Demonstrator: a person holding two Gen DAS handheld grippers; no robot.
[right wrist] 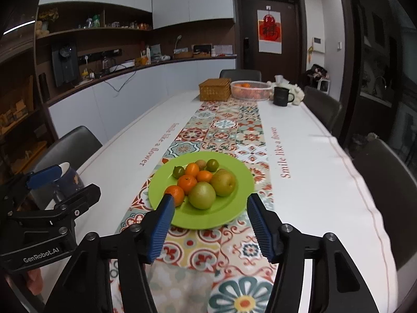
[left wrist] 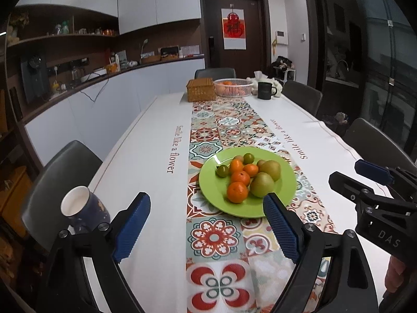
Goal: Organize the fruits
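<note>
Both my grippers released, empty: left gripper point(left wrist: 206, 224), right gripper point(right wrist: 211, 224). Risk: mid-frame green plate point(right wrist: 234, 180) piled; nudging pear point(right wrist: 202, 195) rolls oranges point(right wrist: 187, 184) off.

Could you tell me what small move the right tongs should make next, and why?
Probably ease the right tongs forward and down over the nearest pear on the green plate. They stand open and empty just short of the plate's near rim, the pear lies almost between them, and the white basket at the table's far end already holds oranges, so sorting looks unfinished.
</note>
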